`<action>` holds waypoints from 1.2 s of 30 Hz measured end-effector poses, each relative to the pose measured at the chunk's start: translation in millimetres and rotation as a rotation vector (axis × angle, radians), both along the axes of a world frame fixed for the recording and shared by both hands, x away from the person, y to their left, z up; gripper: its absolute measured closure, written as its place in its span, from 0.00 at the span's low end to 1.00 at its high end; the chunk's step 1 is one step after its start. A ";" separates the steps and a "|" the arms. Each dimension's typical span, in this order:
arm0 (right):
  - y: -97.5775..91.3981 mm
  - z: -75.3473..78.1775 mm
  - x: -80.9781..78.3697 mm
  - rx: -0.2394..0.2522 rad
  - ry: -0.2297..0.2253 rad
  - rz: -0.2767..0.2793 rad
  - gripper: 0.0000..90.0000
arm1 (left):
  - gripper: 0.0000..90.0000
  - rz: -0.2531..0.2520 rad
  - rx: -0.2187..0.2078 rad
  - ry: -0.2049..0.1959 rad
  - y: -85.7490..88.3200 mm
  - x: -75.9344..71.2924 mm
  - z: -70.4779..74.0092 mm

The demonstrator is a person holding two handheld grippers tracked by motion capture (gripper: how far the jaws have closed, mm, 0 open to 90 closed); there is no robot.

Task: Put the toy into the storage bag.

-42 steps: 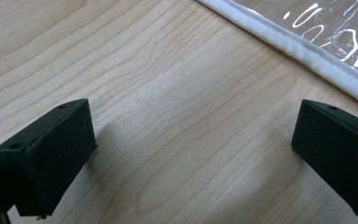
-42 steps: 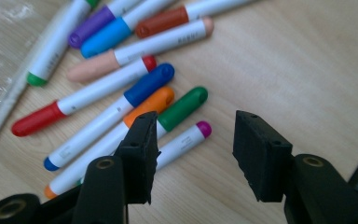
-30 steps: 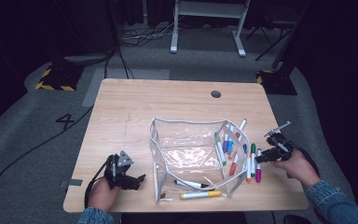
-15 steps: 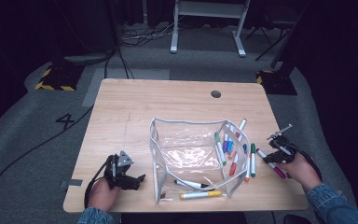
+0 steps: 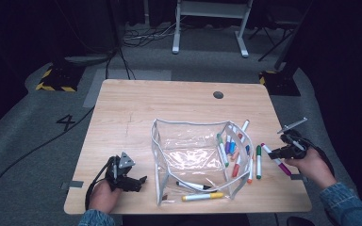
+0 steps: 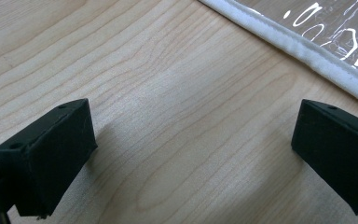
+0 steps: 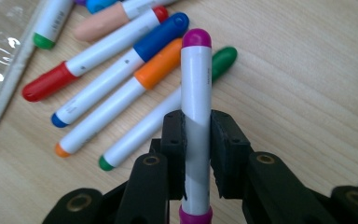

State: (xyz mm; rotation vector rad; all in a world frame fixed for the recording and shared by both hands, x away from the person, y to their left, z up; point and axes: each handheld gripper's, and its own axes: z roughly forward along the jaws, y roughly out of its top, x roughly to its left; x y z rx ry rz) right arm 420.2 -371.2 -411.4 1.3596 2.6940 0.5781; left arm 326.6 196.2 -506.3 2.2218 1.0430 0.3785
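My right gripper is at the table's right edge, shut on a white marker with purple ends. In the right gripper view the marker stands clamped between the pads, a little above the wood. Several loose markers lie below and left of it. A clear pouch with white edging stands open in the middle of the table. My left gripper rests open on the wood just left of the pouch, its jaws wide apart over bare table with the pouch edge ahead.
A yellow marker and a white one with a dark tip lie at the pouch's near end. A green marker lies between the pouch and my right gripper. A round cable hole sits at the table's far side.
My right gripper shifted to the purple-ended marker, closed on it and rose slightly with it. The left gripper has stayed put.
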 end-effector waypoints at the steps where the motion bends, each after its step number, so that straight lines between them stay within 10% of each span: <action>1: 1.6 4.3 -0.7 0.001 -0.011 0.007 0.85 | 0.00 0.000 0.001 0.000 0.0 0.0 0.1; 21: 86.4 126.0 -32.5 0.057 -0.207 0.292 0.85 | 0.00 0.001 -0.002 0.001 -0.1 -0.1 0.0; 36: 172.9 160.7 -53.6 0.043 -0.214 0.515 0.85 | 0.00 0.001 -0.003 0.001 -0.1 -0.1 -0.1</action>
